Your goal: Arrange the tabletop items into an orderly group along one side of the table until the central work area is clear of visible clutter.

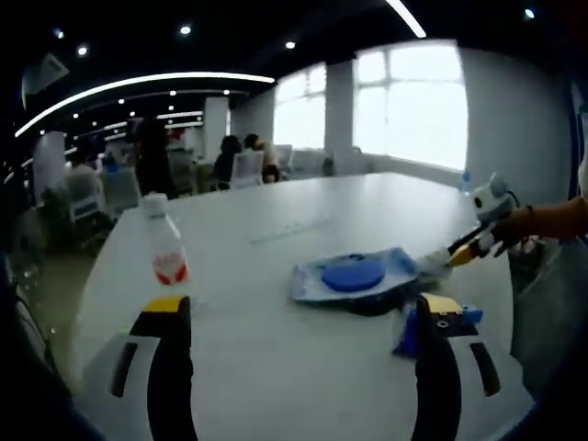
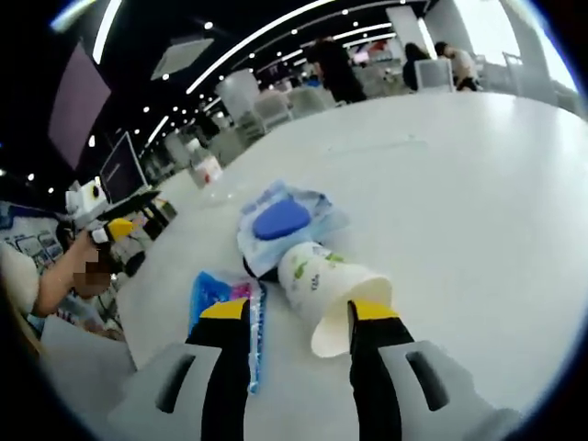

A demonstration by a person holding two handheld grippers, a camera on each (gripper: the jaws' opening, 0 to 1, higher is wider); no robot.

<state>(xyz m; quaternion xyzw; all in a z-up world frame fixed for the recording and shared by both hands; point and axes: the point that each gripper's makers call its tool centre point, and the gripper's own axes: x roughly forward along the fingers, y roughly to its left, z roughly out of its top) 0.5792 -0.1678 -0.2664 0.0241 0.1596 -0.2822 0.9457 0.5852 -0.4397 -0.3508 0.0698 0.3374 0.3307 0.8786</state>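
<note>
Your left gripper (image 1: 303,317) hung over the white table (image 1: 367,211) with its jaws wide apart and nothing between them. A bottle (image 1: 165,243) stood upright beyond its left jaw, and a wipes pack (image 1: 354,274) with a blue lid lay flat ahead. Your right gripper (image 2: 299,312) was also spread, its tips either side of a paper cup (image 2: 326,285) lying on its side; whether they touched it, I couldn't tell. A blue packet (image 2: 211,294) lay beside the cup.

Left gripper view: right tongs' tip (image 1: 439,317) partly hides a blue packet (image 1: 406,333); bottle (image 1: 166,241) label blurred. Right gripper view: cup (image 2: 328,281) print illegible, dark object (image 2: 260,269) behind it mostly hidden.
</note>
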